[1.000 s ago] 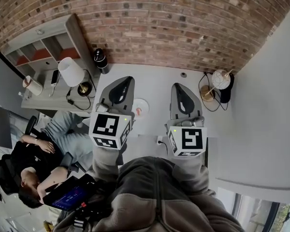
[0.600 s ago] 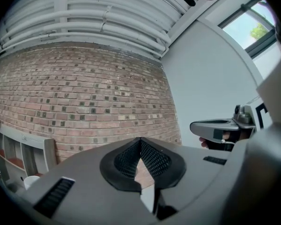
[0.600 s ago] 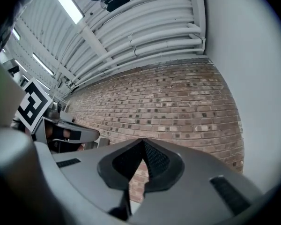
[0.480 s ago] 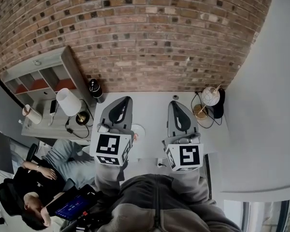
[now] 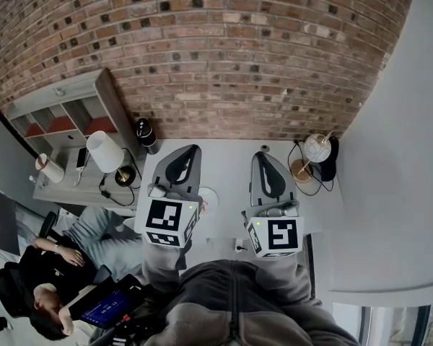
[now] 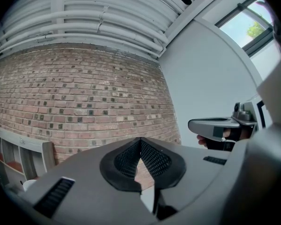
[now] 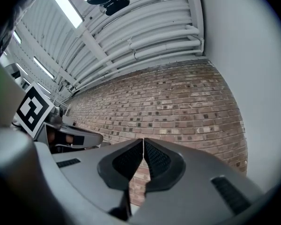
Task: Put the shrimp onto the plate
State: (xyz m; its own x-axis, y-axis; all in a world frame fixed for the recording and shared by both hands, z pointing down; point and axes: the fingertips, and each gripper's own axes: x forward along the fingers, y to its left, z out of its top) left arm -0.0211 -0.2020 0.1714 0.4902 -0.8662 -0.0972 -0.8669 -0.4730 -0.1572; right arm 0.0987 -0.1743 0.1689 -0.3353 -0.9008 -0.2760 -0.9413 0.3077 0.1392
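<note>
In the head view both grippers are held side by side over a white table (image 5: 227, 157). My left gripper (image 5: 179, 166) and my right gripper (image 5: 268, 176) are both shut with nothing between their jaws. A small white plate (image 5: 208, 193) lies between them, partly hidden by the left gripper. A small pink thing, probably the shrimp (image 5: 202, 205), shows at the plate's near edge. In the left gripper view the left gripper (image 6: 140, 140) points up at the brick wall, and so does the right gripper (image 7: 143, 141) in its own view. Neither of those views shows the plate or the shrimp.
A white-shaded lamp (image 5: 105, 152) and a black cylinder (image 5: 146, 135) stand at the table's left, beside a grey shelf unit (image 5: 58, 110). A round white lamp with cables (image 5: 316, 150) sits at the right corner. A person (image 5: 50, 265) sits lower left.
The head view has shifted, so the table and both grippers sit lower in the picture than a second ago. Both grippers stay shut and side by side.
</note>
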